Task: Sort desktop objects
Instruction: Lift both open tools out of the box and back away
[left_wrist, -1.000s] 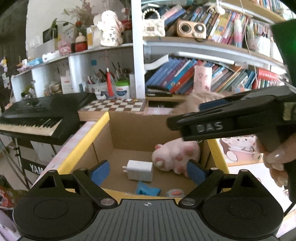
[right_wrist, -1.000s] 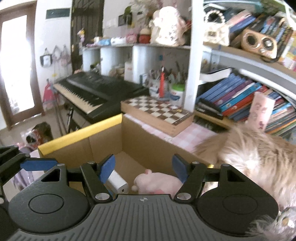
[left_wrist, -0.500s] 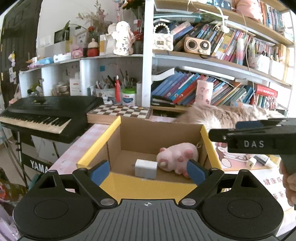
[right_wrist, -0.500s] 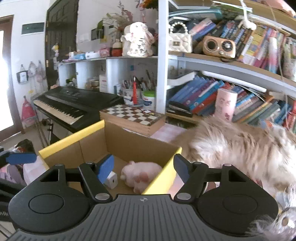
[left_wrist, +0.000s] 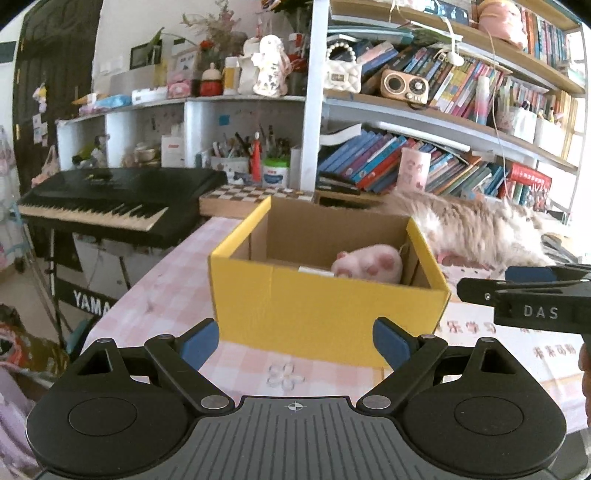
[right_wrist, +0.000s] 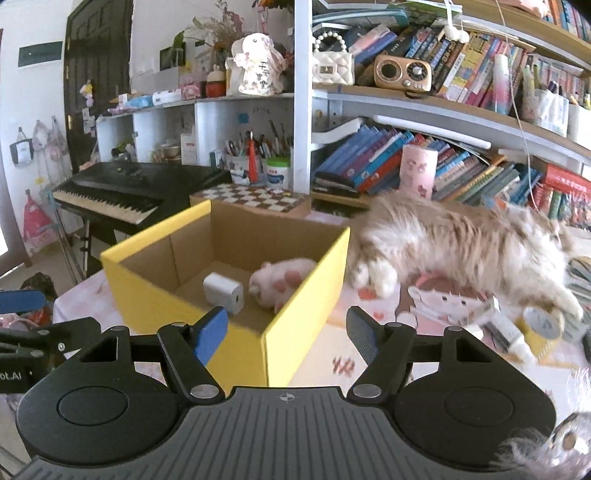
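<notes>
Two grippers, left (left_wrist: 295, 341) and right (right_wrist: 284, 330), both spread wide, grasping nothing. Yellow box (left_wrist: 325, 314) at frame centre beyond the left fingertips, holding pink plush (right_wrist: 282, 282) and white charger (right_wrist: 223, 291). Bare checked tablecloth (left_wrist: 166, 280) lower left; fluffy cat (right_wrist: 461, 240) right of box.

The right tool (right_wrist: 287, 334) stands open and empty before the yellow box (right_wrist: 295, 314), which holds a white charger (right_wrist: 222, 292) beside a pink plush paw (right_wrist: 282, 278).
</notes>
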